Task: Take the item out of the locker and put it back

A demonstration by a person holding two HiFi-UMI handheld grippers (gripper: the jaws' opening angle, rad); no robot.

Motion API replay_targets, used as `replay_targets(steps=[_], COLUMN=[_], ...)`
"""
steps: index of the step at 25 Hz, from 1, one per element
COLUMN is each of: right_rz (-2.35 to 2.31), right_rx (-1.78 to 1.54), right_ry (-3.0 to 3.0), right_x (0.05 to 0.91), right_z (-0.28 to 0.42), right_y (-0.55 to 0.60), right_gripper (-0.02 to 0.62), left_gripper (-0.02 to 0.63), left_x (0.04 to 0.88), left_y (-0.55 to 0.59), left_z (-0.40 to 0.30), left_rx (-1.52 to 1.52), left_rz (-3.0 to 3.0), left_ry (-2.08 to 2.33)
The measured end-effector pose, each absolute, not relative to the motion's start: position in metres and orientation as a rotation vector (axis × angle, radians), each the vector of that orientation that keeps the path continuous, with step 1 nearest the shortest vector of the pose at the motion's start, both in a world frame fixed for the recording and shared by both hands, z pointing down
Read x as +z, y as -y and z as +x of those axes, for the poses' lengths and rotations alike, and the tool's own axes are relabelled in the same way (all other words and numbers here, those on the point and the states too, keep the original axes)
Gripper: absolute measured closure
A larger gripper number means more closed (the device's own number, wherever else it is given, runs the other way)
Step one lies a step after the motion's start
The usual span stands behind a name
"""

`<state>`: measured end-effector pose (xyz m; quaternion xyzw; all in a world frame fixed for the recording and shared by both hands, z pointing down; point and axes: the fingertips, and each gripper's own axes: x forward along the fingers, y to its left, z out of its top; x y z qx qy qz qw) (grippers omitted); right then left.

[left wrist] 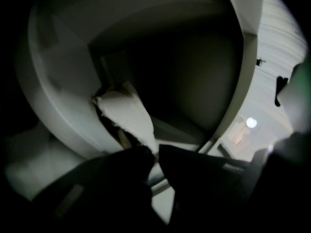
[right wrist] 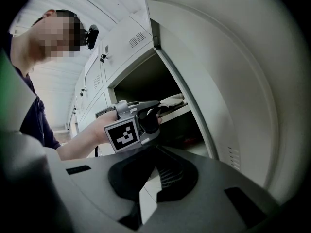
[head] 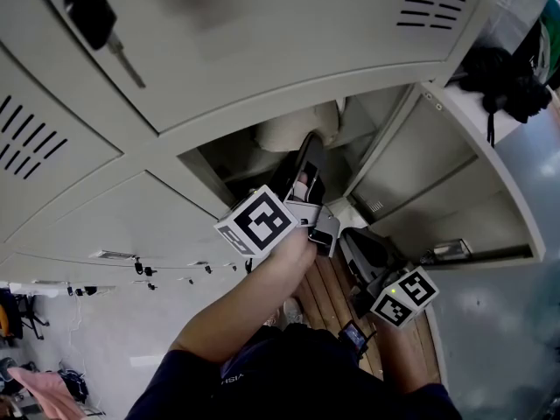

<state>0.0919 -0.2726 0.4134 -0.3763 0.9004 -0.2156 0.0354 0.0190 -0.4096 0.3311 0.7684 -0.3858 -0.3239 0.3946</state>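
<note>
Up and to the left of the open locker [head: 234, 160], a black-headed key [head: 89, 11] is sitting in the lock of a closed door. Now to the open locker itself: the left gripper [head: 308, 156] is reaching straight into its mouth, with the marker cube [head: 255, 221] sitting just outside the opening. Its fingers are pinching a corner of the white item [left wrist: 127, 114]. That item is lying on the shelf [right wrist: 181, 111] inside the open locker, soft and crumpled-looking, and its near corner is tapering down into the grip. The person's hand [right wrist: 92, 127] is wrapping the gripper's handle just in front of the open locker. Below the open locker and a little to its right, the right gripper [head: 350, 239] is hovering outside. Its fingers are pressing together at the tips with nothing between them. Right of the opening, the open locker's door [head: 437, 191] is standing swung wide.
</note>
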Motion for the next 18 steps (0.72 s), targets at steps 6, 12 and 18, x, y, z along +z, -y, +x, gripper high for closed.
replay_targets(steps=[6,12,18], right_rz=[-1.158,-1.154,-1.158], right_rx=[-0.667,-0.661,-0.660], right_ry=[-2.764,-2.766,-2.767], right_x=[0.415,0.413,0.413], right_z=[0.094,0.096,0.098], right_y=[0.271,0.265,0.257], right_gripper=[0.598,0.598,0.598], left_gripper=[0.583,0.540,0.534], left_x=[0.330,0.326,0.334], left_y=[0.408,0.402,0.392], left_z=[0.019,0.019,0.023], left_rx=[-0.830,-0.850,-0.836], left_rz=[1.944,1.939,1.921], left_ry=[0.964,0.952,0.946])
